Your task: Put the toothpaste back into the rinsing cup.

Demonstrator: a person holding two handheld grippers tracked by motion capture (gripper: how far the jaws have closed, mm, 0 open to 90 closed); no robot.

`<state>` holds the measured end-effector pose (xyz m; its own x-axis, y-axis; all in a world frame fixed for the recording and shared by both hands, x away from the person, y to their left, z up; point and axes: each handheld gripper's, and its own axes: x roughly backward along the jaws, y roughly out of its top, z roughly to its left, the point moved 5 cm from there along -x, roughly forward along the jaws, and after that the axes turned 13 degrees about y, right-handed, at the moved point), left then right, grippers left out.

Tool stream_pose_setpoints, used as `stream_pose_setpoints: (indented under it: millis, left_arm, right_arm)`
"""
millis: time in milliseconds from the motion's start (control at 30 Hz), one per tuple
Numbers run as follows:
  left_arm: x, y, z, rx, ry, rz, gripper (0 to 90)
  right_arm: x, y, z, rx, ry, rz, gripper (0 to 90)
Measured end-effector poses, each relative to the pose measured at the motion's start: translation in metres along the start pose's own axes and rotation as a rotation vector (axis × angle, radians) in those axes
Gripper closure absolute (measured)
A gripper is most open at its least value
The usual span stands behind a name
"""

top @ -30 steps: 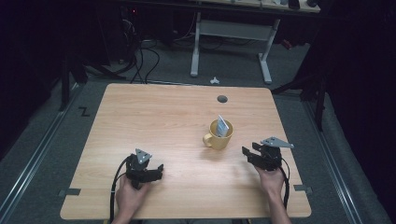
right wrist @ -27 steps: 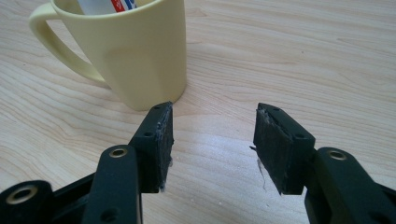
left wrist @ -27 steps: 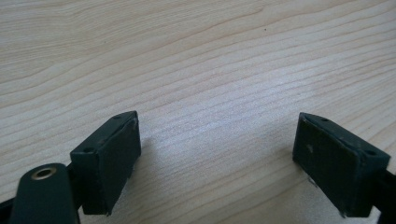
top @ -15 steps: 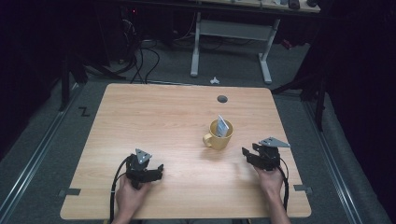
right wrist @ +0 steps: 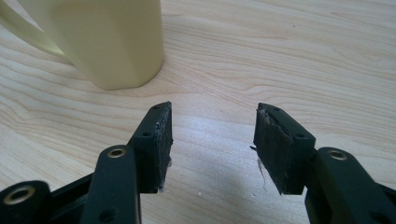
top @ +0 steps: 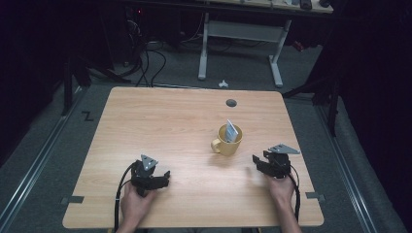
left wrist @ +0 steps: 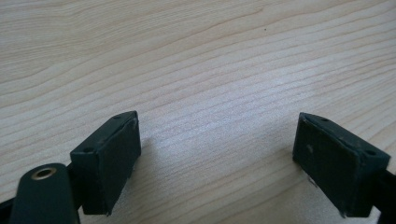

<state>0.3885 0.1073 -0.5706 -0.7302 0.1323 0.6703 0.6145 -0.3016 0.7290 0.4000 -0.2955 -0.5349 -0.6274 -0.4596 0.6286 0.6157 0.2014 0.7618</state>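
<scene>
Just ahead of the right gripper [right wrist: 212, 135], whose jaws are spread and empty, stands the mug [right wrist: 109, 39]; the left gripper [left wrist: 217, 156] gapes wide over bare table [left wrist: 210, 56].

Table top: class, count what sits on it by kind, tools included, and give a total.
Yellow mugs: 1
Packets standing in the mug: 1
Tools, left and right: 2
Total: 4
</scene>
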Motion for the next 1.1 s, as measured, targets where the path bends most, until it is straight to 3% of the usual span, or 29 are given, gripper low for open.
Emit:
stream_pose_setpoints:
  millis: [1100]
  left_arm:
    - [0.0,0.0,0.0,0.0,0.0,0.0,15.4]
  right_arm:
    - [-0.018,-0.008,-0.006,0.003,-0.038,0.057,46.6]
